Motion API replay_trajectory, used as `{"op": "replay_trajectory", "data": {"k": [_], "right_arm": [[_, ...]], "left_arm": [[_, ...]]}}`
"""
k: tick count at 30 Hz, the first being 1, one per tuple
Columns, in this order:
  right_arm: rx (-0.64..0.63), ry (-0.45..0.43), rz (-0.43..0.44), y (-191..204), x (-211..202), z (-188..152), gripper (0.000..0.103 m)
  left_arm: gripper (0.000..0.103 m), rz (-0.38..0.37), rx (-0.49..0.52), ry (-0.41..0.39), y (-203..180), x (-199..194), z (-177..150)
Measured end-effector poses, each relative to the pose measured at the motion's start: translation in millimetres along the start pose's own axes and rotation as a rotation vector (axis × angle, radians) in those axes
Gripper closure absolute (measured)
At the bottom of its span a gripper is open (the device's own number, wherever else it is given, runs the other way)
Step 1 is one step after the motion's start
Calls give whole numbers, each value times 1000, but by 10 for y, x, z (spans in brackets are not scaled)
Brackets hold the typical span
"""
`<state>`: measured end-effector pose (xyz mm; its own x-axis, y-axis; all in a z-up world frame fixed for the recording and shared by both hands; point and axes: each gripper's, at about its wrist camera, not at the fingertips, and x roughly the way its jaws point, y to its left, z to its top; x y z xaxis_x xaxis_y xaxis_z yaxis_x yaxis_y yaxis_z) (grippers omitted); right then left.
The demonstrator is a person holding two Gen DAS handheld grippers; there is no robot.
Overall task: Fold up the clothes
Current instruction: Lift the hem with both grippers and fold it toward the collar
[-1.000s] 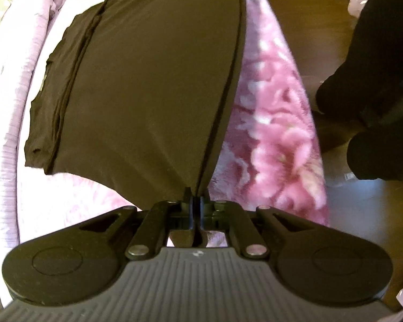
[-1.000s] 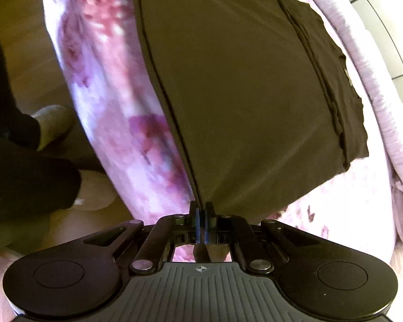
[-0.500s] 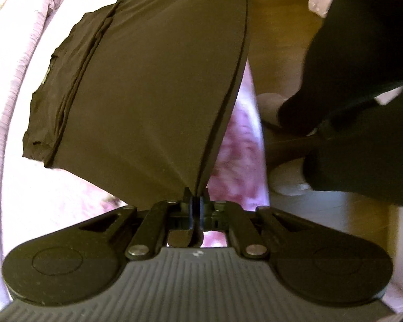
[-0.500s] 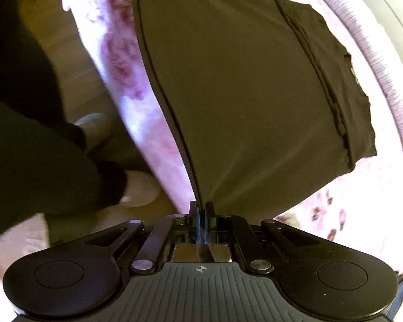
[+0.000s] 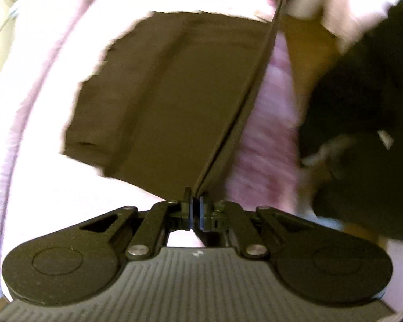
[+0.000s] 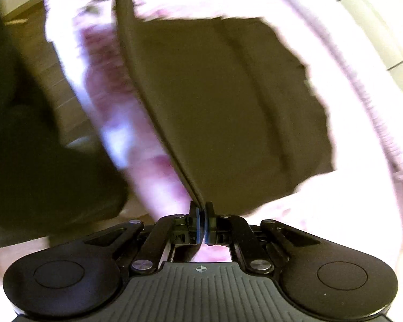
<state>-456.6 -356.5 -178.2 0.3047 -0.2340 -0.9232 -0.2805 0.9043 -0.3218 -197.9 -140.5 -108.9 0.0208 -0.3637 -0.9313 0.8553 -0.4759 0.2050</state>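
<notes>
My left gripper [image 5: 194, 198] and right gripper [image 6: 201, 212] each pinch a corner of the dark brown garment [image 5: 172, 99], its hem taut between them. Its far end lies on the pink floral blanket [image 6: 115, 86], bare bedding beyond; my dark-clothed legs [image 5: 362, 112] stand nearby.

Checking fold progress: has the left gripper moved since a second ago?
Yes. The left gripper, shut on the dark garment, has swung forward over the pink bedspread, carrying the held edge toward the far end.

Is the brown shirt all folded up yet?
Not yet. The brown shirt is stretched out, its near edge pinched by both the left hand-held gripper and right hand-held gripper.
</notes>
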Motion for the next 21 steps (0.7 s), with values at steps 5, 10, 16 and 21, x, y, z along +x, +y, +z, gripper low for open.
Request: {"op": "replay_trajectory", "data": {"k": [5, 10, 16, 21], "right_arm": [[18, -53, -32, -1276, 309, 234, 102], [13, -56, 43, -2397, 1029, 414, 102], [44, -40, 140, -3284, 1895, 492, 102], [80, -28, 196, -3697, 2318, 557, 102]], "left_arm": [[101, 50, -102, -31, 1253, 142, 550], [101, 58, -225, 15, 2247, 665, 1040], [101, 42, -370, 107, 2908, 1354, 1279], [101, 43, -396, 144, 3136, 1687, 1322]]}}
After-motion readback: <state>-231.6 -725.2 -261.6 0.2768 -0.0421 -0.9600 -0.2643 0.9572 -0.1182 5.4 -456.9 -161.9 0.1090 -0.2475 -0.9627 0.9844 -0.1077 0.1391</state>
